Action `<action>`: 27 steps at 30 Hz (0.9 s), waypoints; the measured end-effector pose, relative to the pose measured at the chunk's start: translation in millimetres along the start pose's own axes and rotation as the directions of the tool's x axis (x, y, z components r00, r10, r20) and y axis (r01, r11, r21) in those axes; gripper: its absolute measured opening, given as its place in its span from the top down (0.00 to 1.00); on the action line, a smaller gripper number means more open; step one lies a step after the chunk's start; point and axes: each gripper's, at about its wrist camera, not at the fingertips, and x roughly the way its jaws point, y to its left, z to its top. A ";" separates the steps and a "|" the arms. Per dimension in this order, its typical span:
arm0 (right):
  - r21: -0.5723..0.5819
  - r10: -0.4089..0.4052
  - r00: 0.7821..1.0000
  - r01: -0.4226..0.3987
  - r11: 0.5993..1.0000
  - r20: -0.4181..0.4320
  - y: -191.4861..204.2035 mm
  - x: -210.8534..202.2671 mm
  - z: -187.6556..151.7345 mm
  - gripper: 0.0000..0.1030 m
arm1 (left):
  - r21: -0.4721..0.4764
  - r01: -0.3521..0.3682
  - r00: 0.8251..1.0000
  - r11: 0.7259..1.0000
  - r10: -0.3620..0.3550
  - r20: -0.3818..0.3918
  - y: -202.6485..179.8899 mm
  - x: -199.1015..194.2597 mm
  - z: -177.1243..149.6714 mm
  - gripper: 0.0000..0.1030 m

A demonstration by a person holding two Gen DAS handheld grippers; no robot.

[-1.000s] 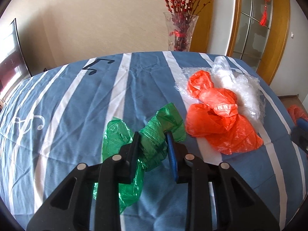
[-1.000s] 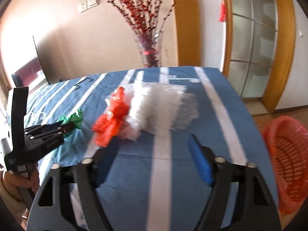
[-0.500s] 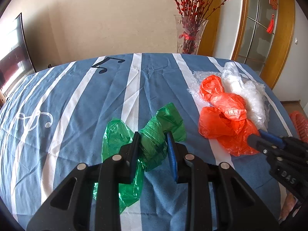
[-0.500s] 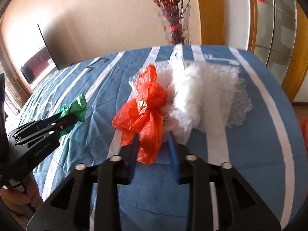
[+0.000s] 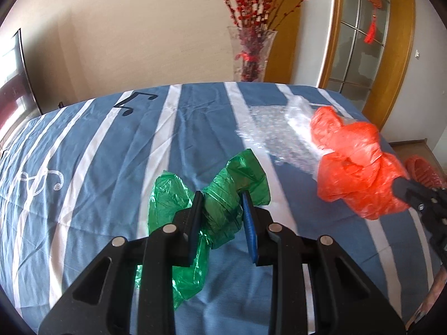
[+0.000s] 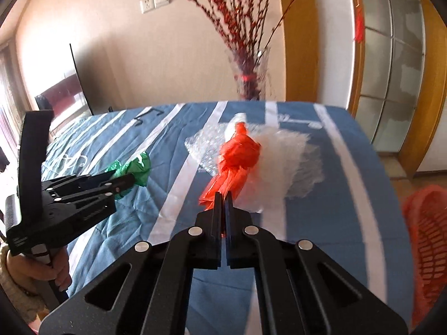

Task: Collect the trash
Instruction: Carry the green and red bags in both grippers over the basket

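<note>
- Left gripper (image 5: 222, 209) jaws pinch a crumpled green plastic bag (image 5: 220, 206) on the striped blue tablecloth (image 5: 97, 153).
- Right gripper (image 6: 223, 199) jaws clamp an orange plastic bag (image 6: 237, 156) beside bubble wrap (image 6: 285, 156).

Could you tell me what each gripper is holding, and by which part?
Right gripper: orange bag, by its lower end. Left gripper: green bag, around its twisted middle.

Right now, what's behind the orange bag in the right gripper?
Clear bubble wrap on the striped tablecloth, directly behind the orange bag. The bag hides part of it.
</note>
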 end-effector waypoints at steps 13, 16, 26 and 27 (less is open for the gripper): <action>0.015 -0.140 0.986 0.139 0.990 0.087 -48.1 -60.7 -7.6 0.98 | 0.073 0.101 0.994 0.992 -0.103 0.021 -68.4 -19.0 3.0 0.73; 0.027 -0.173 0.980 0.171 0.985 0.093 -62.0 -70.1 -12.0 0.98 | 0.093 0.127 0.991 0.988 -0.130 0.021 -88.1 -22.5 2.3 0.73; 0.080 -0.279 0.956 0.273 0.959 0.085 -111.7 -98.0 -34.2 0.98 | 0.175 0.209 0.977 0.962 -0.212 0.001 -158.2 -26.7 -3.3 0.73; 0.088 -0.288 0.954 0.281 0.956 0.082 -117.4 -100.2 -36.6 0.98 | 0.185 0.217 0.975 0.958 -0.221 -0.002 -165.9 -26.8 -4.2 0.73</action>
